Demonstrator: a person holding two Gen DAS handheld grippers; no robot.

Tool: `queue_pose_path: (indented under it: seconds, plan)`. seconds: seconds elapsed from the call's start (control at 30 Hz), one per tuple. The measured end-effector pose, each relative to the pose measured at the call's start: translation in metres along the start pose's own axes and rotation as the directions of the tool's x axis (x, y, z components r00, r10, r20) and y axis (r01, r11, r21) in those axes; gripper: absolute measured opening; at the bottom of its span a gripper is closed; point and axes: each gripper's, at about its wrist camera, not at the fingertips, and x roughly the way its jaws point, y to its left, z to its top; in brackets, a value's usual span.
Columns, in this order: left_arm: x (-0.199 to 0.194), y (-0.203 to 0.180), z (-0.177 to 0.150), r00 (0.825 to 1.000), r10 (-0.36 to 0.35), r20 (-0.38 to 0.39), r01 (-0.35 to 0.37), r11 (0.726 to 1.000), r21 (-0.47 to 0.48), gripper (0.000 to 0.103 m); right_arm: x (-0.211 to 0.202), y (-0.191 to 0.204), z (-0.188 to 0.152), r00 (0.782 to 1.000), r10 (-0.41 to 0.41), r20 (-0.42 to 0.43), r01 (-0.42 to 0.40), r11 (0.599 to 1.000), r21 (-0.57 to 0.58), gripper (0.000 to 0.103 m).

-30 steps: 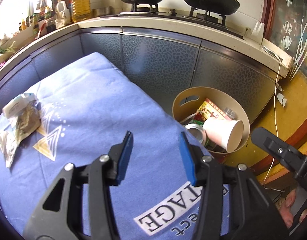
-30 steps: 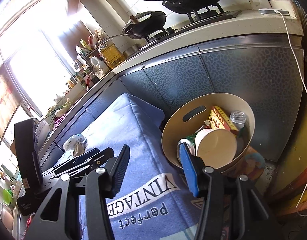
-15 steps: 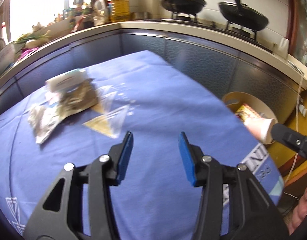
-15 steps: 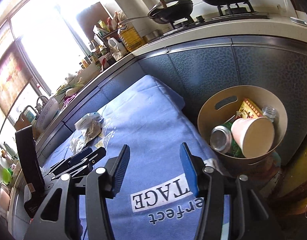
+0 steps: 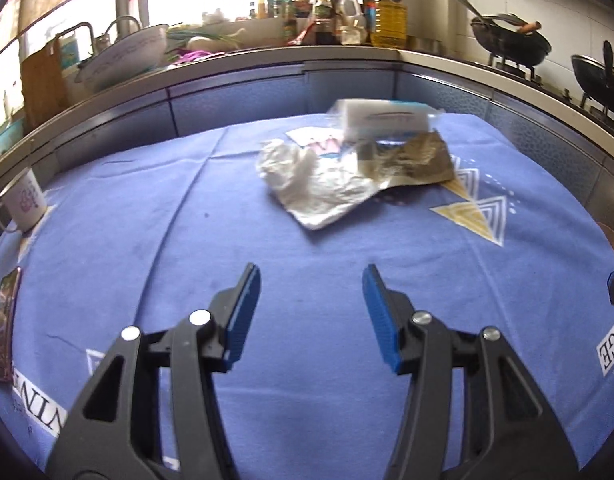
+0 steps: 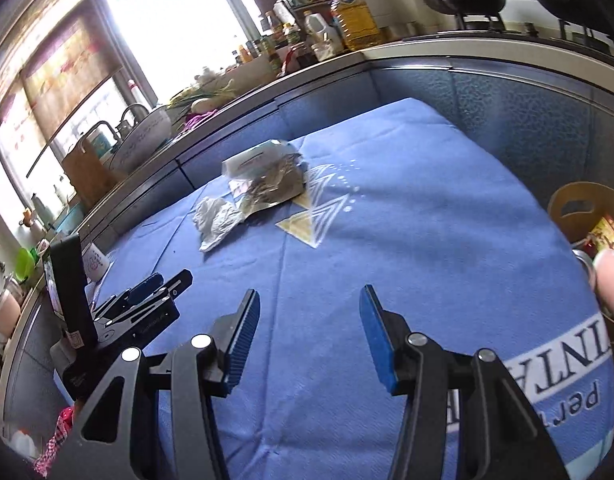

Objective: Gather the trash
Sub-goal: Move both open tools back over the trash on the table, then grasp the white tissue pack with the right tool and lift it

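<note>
A heap of trash lies on the blue tablecloth (image 5: 187, 280): a crumpled white paper (image 5: 307, 184), a shiny gold-green foil wrapper (image 5: 411, 160) and a white-and-blue packet (image 5: 383, 118) on top. My left gripper (image 5: 311, 312) is open and empty, above the cloth and short of the heap. My right gripper (image 6: 309, 336) is open and empty over the cloth. In the right wrist view the heap shows as paper (image 6: 217, 216), foil (image 6: 273, 188) and packet (image 6: 253, 160). The tan trash bin (image 6: 579, 204) with a paper cup (image 6: 613, 280) is at the right edge.
A white mug (image 5: 23, 200) and a phone (image 5: 5, 320) lie at the table's left. The kitchen counter (image 5: 347, 60) curves behind, with bottles, a bowl and two pans on the stove. The left gripper's body (image 6: 119, 320) shows left in the right wrist view.
Both grippers have swung left, away from the bin and toward the trash heap. The heap now sits centred ahead of the left gripper. Both stayed open.
</note>
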Motion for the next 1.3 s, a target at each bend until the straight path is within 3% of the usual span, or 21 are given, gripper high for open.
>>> queue_pose_path:
  seconds: [0.1,0.2,0.4,0.53,0.63,0.73,0.8,0.9,0.97,1.07,1.3]
  plan:
    - [0.001,0.022,-0.002,1.000,-0.013,-0.011,0.012,0.998,-0.067,0.051,0.024,0.021,0.018,0.999,0.041,-0.004,-0.042,0.999,-0.034,0.050]
    - [0.004,0.040,-0.005,0.997,-0.073,-0.030,0.068,0.986,-0.149,0.051,0.052,0.028,0.055,0.999,0.041,0.015,-0.040,0.999,-0.031,0.050]
    - [0.002,0.061,-0.009,0.990,-0.142,-0.004,0.136,0.955,-0.264,0.051,0.135,-0.015,0.150,0.996,0.080,-0.036,-0.069,0.968,0.239,0.050]
    - [0.005,0.078,-0.012,0.986,-0.169,0.003,0.160,0.925,-0.346,0.051,0.185,-0.035,0.165,0.984,0.138,-0.115,-0.086,0.922,0.377,0.050]
    - [0.008,0.086,-0.013,0.982,-0.191,0.002,0.177,0.905,-0.387,0.051,0.205,-0.020,0.146,0.953,0.239,-0.185,-0.147,0.903,0.405,0.050]
    - [0.009,0.087,-0.013,0.979,-0.203,0.003,0.188,0.898,-0.398,0.051,0.199,0.027,0.110,0.899,0.337,-0.280,-0.261,0.925,0.274,0.050]
    - [0.008,0.085,-0.013,0.978,-0.208,0.007,0.194,0.899,-0.392,0.051,0.188,0.052,0.081,0.848,0.404,-0.344,-0.345,0.912,0.221,0.050]
    - [0.007,0.082,-0.012,0.978,-0.209,0.014,0.198,0.903,-0.382,0.051,0.160,0.073,0.044,0.811,0.424,-0.403,-0.415,0.903,0.116,0.050]
    - [0.006,0.081,-0.012,0.978,-0.209,0.021,0.201,0.904,-0.378,0.051,0.141,0.075,0.032,0.816,0.413,-0.405,-0.427,0.902,0.061,0.050]
    - [0.006,0.083,-0.013,0.976,-0.216,0.022,0.208,0.901,-0.381,0.051,0.120,0.070,0.027,0.844,0.380,-0.378,-0.407,0.913,0.009,0.050]
    - [0.009,0.087,-0.014,0.974,-0.227,0.016,0.215,0.891,-0.401,0.051,0.098,0.043,0.043,0.898,0.346,-0.271,-0.350,0.936,0.034,0.050]
